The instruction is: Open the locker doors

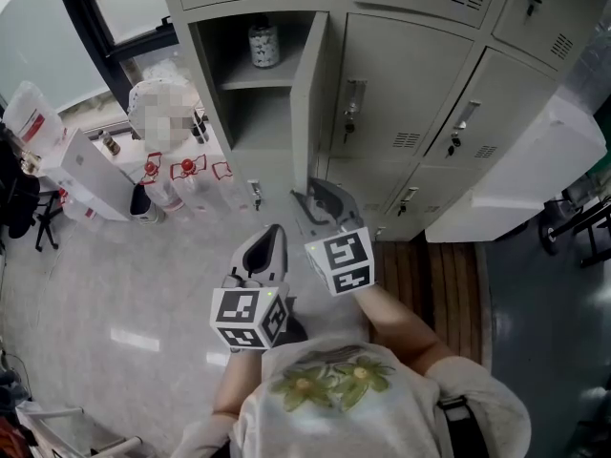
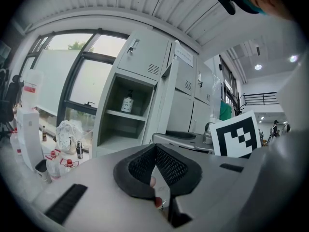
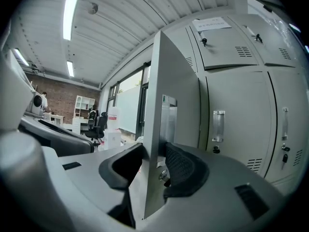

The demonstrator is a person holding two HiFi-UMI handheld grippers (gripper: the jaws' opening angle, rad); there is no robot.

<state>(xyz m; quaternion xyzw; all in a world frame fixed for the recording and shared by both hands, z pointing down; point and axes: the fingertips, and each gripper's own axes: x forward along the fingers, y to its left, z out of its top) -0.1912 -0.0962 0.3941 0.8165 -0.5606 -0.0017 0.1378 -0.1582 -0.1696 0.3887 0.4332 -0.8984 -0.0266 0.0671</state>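
Straddling the free edge of the open grey metal locker door, the right hand-held gripper has the panel running upright between its jaws; in the right gripper view the jaws stand apart, the dark left pad just beside the door's outer face and the ribbed right pad a little off the inner face, where the lock hardware shows; I read this as an open hand, not a clamp.

Left hand-held gripper sits lower and nearer the person, tips pointed at the lockers, touching nothing; in its own view the two mesh pads meet at the tips, so it is closed and empty.

Bank of pale grey steel lockers fills the top of the head view; the open door belongs to the left column and stands swung out edge-on toward me; the compartment behind it is exposed, with a white labelled bottle on its upper shelf; same bottle visible from the left gripper view.

Closed doors to the right each carry a handle and a lock; small vent slots low on each.

Pale speckled floor below; clear bottles with red caps stand on it near the locker base.
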